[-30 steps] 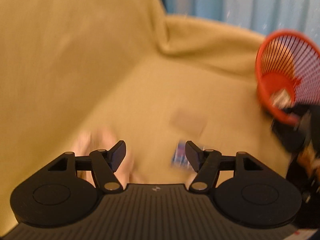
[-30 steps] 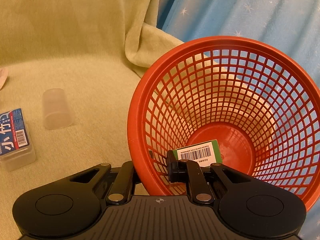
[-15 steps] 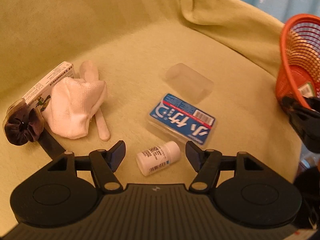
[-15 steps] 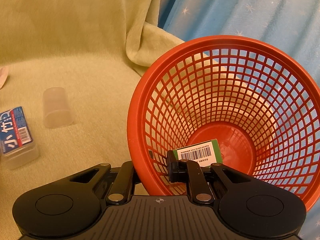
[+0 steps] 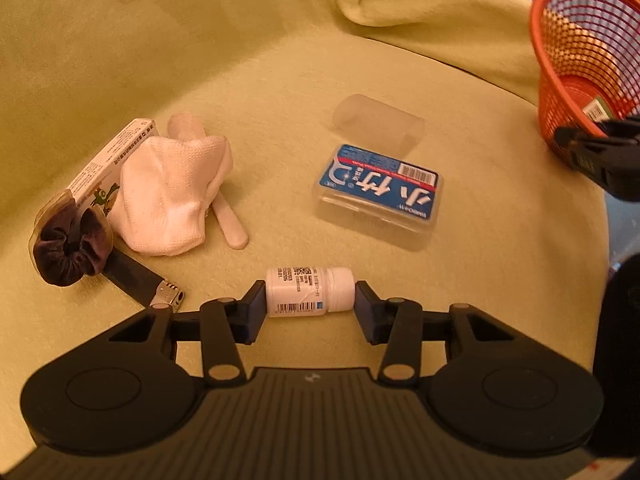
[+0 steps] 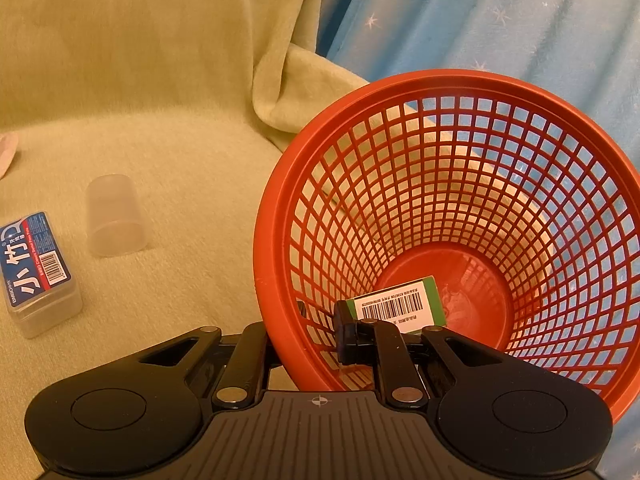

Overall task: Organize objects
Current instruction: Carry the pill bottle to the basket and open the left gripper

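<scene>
We bring the left tool [image 5: 310, 302] down over a small white bottle [image 5: 310, 290] lying on its side on the green blanket [image 5: 280, 80], near the middle of the scene. Its jaws have just been closing, and the pads now meet the bottle end to end, base on the left and cap on the right, so we read it as gripped though not yet lifted. The right tool [image 6: 308, 334] is clamped almost fully closed on the near rim of the red basket [image 6: 440, 92] at far right, tipping its mouth toward us (a green barcoded box [image 6: 400, 304] already lies inside). Other items wait on the blanket: a blue-labelled clear box [image 5: 380, 196] and a clear cup [image 5: 378, 122] beyond the bottle, and at left a white cloth [image 5: 172, 196], a carton [image 5: 112, 156], a dark scrunchie [image 5: 70, 248] and a lighter [image 5: 160, 288]. To do this step well, we judge the squeeze should be firm and centred, since a round bottle held by its ends can pivot or slip; lift straight up, then carry it right into the basket while the other tool holds the rim steady.
</scene>
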`<state>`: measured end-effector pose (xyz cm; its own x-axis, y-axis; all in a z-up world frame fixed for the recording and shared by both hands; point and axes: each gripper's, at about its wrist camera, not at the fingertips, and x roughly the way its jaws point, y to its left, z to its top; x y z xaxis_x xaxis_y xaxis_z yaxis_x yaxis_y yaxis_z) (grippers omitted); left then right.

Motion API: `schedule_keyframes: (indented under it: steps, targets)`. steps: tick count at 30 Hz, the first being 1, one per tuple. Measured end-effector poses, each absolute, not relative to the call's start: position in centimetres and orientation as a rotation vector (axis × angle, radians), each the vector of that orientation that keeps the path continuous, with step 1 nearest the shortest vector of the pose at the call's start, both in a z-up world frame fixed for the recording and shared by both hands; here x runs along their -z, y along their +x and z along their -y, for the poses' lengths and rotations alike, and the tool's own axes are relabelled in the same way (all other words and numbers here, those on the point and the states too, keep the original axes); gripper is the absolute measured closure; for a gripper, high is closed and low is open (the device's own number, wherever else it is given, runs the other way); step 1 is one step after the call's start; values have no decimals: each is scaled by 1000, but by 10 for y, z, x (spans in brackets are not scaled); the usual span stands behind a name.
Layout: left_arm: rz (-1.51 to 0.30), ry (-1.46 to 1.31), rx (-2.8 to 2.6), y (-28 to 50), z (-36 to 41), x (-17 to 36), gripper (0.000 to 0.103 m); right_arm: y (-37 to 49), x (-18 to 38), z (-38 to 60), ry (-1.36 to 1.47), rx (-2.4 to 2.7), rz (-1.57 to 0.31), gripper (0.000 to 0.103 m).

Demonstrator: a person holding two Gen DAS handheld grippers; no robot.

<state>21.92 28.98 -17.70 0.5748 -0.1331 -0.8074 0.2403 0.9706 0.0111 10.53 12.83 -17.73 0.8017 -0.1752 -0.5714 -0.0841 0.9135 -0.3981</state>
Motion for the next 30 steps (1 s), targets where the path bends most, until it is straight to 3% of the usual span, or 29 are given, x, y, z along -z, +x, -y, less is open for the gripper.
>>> schedule_keyframes:
  steps: [30]
  targets:
    - [-767,64,369,260,-257,81,62,104,180,-130,-435,50,-646,92]
